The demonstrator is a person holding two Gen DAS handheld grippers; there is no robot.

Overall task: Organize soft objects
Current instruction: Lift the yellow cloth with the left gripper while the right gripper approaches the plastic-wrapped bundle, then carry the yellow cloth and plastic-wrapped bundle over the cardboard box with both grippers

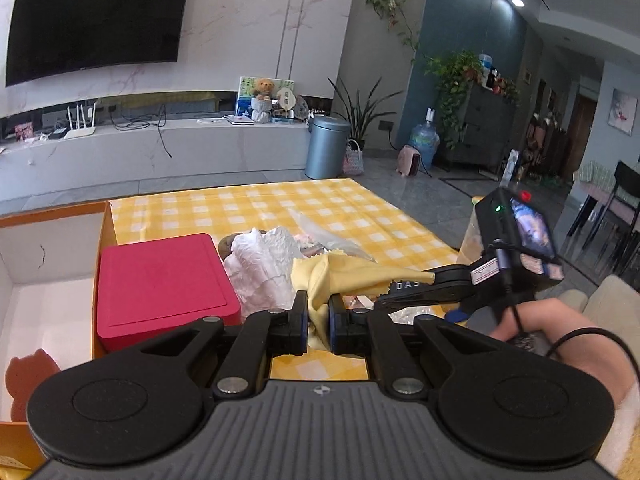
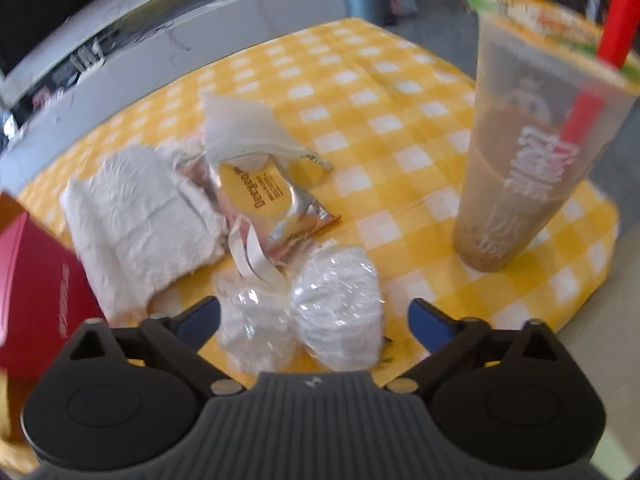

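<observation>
Left wrist: left gripper [image 1: 318, 320] pinching a yellow cloth [image 1: 340, 272], lifted above the checked tablecloth [image 1: 280, 200]; red box [image 1: 160, 284] just left, white cloth [image 1: 264, 268] behind.

Right wrist: right gripper [image 2: 314, 316] spread wide over two wrapped white bundles [image 2: 304, 312], not pressing them. Foil packet [image 2: 272, 200] beyond, drink cup [image 2: 532, 152] at right.

A tall drink cup [image 2: 532, 152] with a red straw [image 2: 600, 56] stands ahead-right of the right tongs on the yellow checked cloth [image 2: 360, 80]. Far ahead of the left tongs: a wall television [image 1: 100, 20] and a grey bin [image 1: 325, 146].
</observation>
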